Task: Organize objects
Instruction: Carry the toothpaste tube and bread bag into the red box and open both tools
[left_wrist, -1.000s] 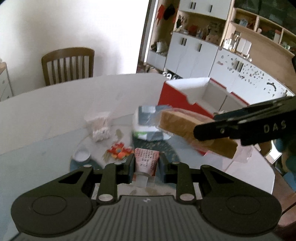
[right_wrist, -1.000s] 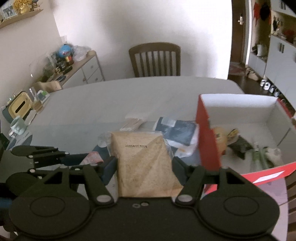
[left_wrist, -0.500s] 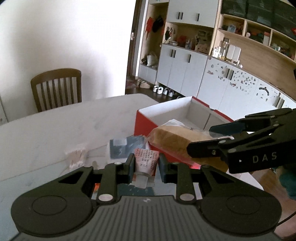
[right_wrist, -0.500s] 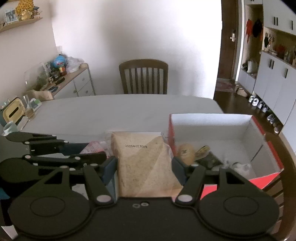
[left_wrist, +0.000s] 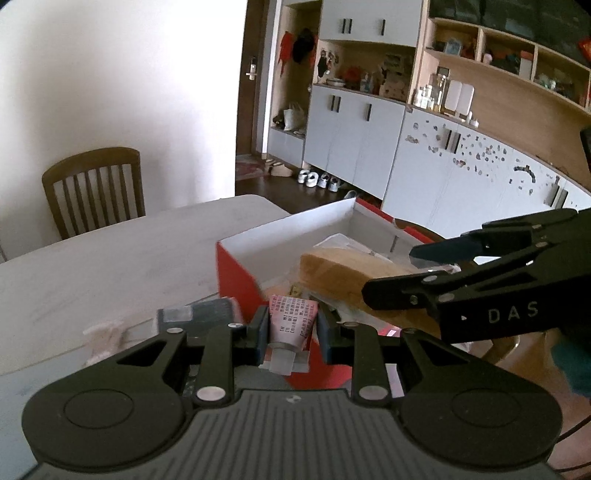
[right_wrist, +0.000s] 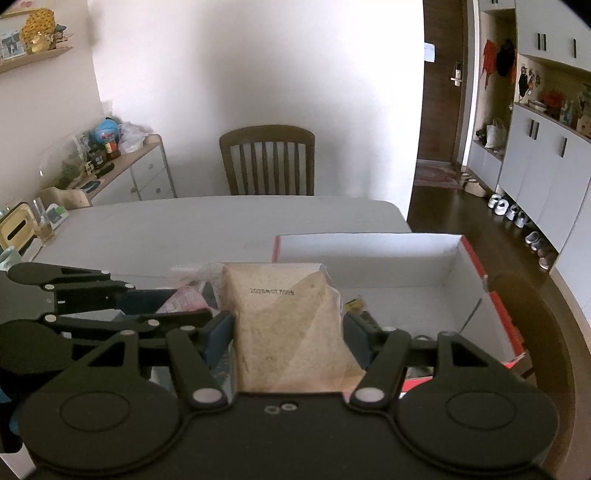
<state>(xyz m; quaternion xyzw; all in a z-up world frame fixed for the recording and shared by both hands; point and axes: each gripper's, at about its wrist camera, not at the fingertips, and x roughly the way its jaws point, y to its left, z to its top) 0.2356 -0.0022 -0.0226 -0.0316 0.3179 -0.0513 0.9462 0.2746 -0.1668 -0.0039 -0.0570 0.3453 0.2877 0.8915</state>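
The left hand-held gripper (left_wrist: 290, 330) is closed tight on a small pink tube (left_wrist: 291, 319), its capped end toward the camera and its flat end covered in fine red print too small to read. The tube is held in the air just at the near red wall of the box (left_wrist: 236, 273), with the left hand-held gripper pointing downward at a slant. To its right in the same view, the right hand-held gripper (left_wrist: 424, 273) reaches in from the side, and white letters "DAS" show on its black body. From its own camera the right hand-held gripper (right_wrist: 288, 328) stands about half open, its two fingers pressed on the sides of a clear bag of sliced brown bread (right_wrist: 288, 325); a black stamped date on the bag reads "2025", followed by digits that are hard to make out. The bread is also off the worktop (right_wrist: 184, 229), tilted down and over the near left corner of the box. The box is red outside and white inside, and it holds a few small packets against its near wall, too hidden to identify. On the pale worktop left of the box lie a dark blue packet (left_wrist: 207, 314) and a small white bundle (left_wrist: 105, 332). Beyond the worktop a wooden chair (right_wrist: 267, 158) stands against the white wall.
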